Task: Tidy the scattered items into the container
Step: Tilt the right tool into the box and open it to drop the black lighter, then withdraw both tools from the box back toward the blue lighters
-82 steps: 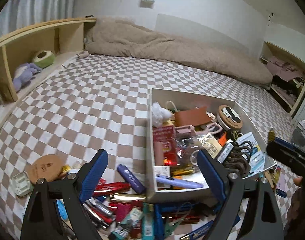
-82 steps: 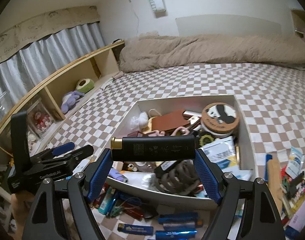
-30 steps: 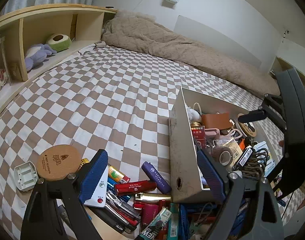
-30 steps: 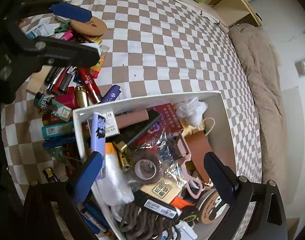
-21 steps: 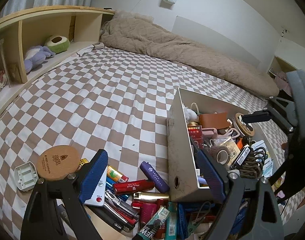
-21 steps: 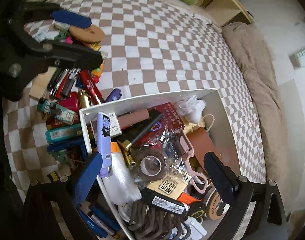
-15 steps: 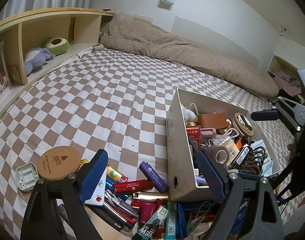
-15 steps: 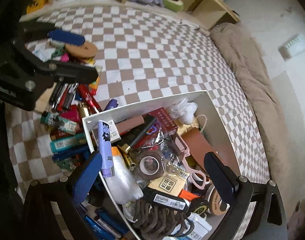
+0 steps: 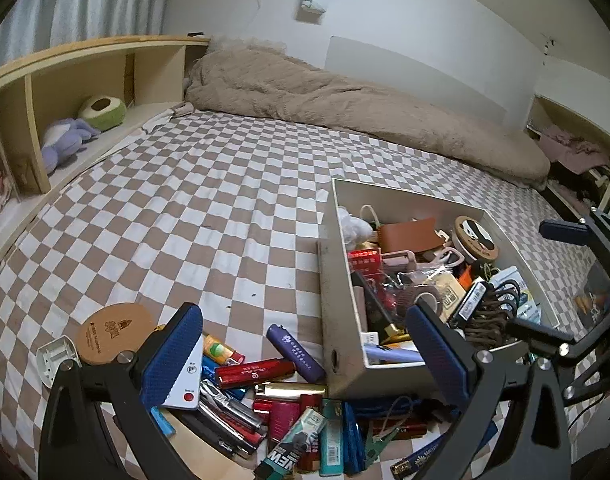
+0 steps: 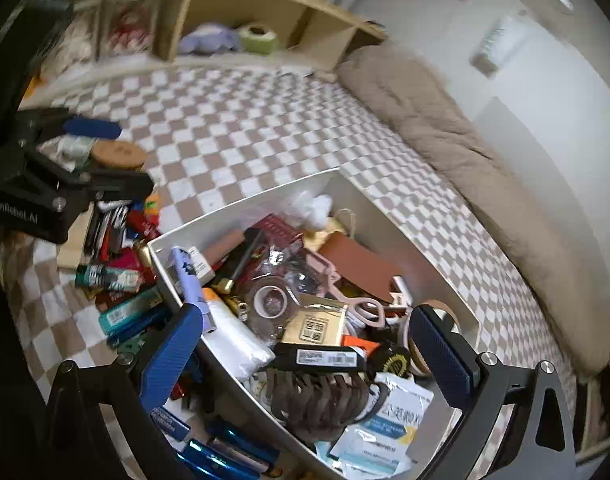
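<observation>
A white box (image 9: 337, 300) crammed with small things stands on the checked bed; its rim (image 10: 241, 204) also shows in the right wrist view. Left of and before it lie scattered lighters and tubes: a purple lighter (image 9: 295, 354), a red tube (image 9: 255, 372), a gold lighter (image 9: 289, 390), a white device with a red button (image 9: 183, 384) and a round wooden disc (image 9: 113, 334). My left gripper (image 9: 301, 332) hovers over this heap, its jaws opening, nothing gripped. Above the box, my right gripper (image 10: 305, 320) is open and empty. A black gold-capped lighter (image 10: 241, 264) lies inside the box.
A wooden shelf (image 9: 85, 68) with plush toys runs along the left. A beige blanket (image 9: 345, 108) lies at the far end of the bed. A white plastic holder (image 9: 55, 358) sits by the disc. Blue tubes (image 10: 225, 456) lie before the box.
The right gripper has lifted and rolled, so the box looks tilted and farther below it. The left gripper's fingers stand slightly wider. The black lighter held earlier now lies in the box.
</observation>
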A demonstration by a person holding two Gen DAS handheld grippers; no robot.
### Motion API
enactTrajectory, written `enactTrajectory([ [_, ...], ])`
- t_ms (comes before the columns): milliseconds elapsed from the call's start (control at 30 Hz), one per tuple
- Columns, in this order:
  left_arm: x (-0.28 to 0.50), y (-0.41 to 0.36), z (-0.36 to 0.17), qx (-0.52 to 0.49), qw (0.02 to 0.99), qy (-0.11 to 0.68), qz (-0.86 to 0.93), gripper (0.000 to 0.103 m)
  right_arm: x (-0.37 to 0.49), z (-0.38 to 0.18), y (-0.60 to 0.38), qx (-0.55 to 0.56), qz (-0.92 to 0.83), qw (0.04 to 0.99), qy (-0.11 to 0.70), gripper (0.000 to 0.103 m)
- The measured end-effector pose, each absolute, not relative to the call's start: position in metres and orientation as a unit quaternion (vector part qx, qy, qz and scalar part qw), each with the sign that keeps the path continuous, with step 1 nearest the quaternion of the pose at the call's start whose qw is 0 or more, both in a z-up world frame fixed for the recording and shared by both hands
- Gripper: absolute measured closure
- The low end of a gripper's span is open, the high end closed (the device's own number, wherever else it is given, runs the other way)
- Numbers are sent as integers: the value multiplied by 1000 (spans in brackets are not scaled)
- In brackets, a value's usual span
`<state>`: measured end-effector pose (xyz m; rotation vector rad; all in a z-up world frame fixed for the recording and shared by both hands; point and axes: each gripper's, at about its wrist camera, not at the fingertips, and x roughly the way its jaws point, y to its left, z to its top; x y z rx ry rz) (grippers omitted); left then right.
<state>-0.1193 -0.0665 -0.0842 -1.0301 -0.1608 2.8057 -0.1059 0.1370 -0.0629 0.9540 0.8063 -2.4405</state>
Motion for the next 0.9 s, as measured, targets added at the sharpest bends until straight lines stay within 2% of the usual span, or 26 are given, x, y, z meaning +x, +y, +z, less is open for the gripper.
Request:
enactTrajectory([
  [600, -104, -44, -74, -328, 105, -40, 938, 0, -64, -44, 191, 297, -939, 113, 136, 0],
  [900, -100, -41, -71, -317, 111, -49, 941, 0, -44, -43, 211, 263, -957, 70, 98, 0],
])
